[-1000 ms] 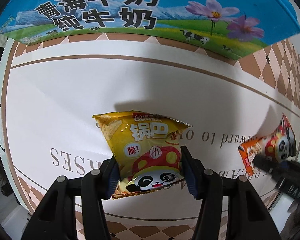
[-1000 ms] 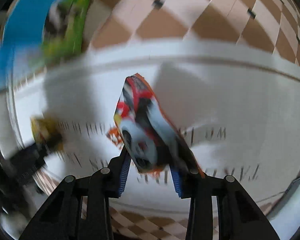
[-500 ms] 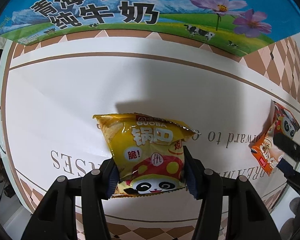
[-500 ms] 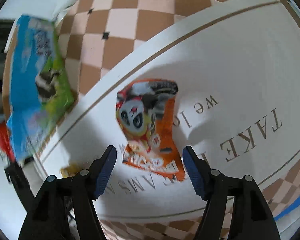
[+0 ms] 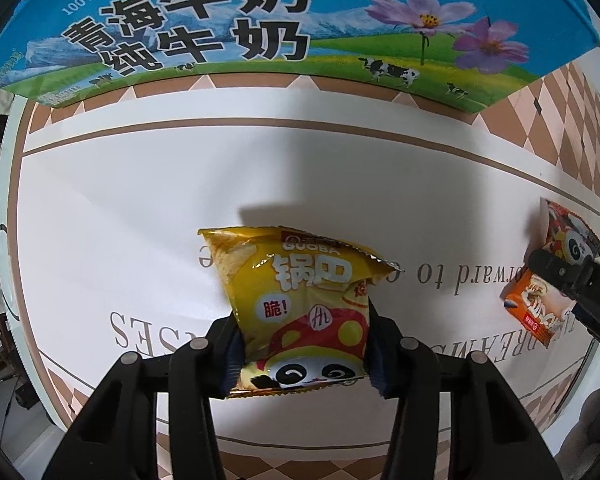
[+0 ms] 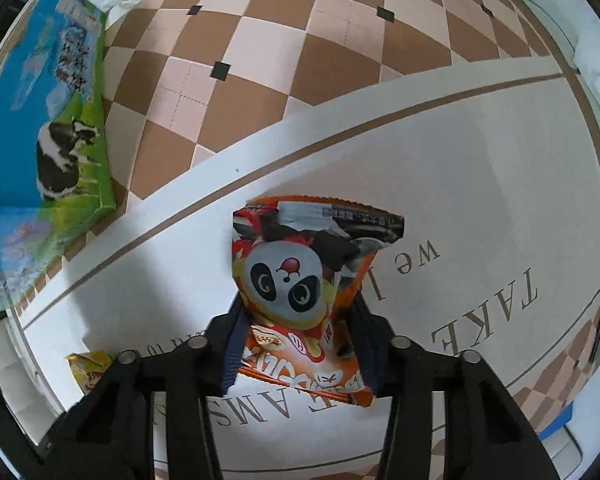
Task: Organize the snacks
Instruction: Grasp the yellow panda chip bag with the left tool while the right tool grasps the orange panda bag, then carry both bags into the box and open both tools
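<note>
Grippers closing on two snack packets

Left gripper [image 5: 302, 350] is squeezing the yellow packet [image 5: 296, 308], right gripper [image 6: 298, 354] the orange packet [image 6: 304, 300], jaws just narrowed, both lying on the tablecloth [image 5: 140, 200]. Lifting straight, gently, should avoid crushing; milk box [image 5: 260, 28] is standing beyond.

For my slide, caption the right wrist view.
Right gripper closing on an orange snack bag over the white tablecloth.

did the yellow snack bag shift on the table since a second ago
No. The yellow snack bag sits at the same spot over the printed lettering on the tablecloth; the left tongs have just been closing on it.
</note>
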{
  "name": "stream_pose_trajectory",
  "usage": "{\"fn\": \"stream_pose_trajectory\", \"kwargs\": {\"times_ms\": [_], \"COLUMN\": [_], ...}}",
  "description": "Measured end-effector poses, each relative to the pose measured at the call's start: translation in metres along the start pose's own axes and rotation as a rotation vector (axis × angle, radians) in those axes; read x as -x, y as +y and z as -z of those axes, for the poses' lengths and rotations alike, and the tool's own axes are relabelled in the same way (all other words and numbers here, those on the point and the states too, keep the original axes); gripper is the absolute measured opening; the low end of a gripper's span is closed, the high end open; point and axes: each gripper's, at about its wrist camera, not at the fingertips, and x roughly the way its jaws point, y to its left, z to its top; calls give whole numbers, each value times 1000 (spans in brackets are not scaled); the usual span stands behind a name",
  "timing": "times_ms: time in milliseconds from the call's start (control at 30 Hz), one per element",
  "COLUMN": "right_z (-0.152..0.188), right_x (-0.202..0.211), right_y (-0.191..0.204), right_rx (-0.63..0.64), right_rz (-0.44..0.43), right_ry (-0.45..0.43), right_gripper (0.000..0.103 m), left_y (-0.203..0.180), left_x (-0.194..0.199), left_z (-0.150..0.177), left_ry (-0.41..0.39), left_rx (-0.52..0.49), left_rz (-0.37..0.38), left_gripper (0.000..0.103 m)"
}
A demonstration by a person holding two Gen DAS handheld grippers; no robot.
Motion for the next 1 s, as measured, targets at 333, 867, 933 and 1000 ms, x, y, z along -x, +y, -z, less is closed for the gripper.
{"fn": "stream_pose_trajectory", "kwargs": {"times_ms": [333, 867, 933, 1000], "right_z": [50, 25, 8, -12], "right_x": [34, 181, 184, 175], "right_y": [45, 151, 176, 203], "right_rx": [136, 340, 360, 370], "right_rz": [-91, -335, -326, -331], "right_ry": [-4, -116, -137, -124], "right_gripper": [41, 41, 41, 41], "left_y": [18, 85, 95, 107], "left_x": [55, 192, 192, 191], "left_z": [12, -68, -99, -124], "left_ry": [-74, -271, -274, -266], "left_rx": [-4, 13, 17, 27], "left_rz": [90, 177, 160, 151], "left_gripper": [45, 45, 45, 45]}}
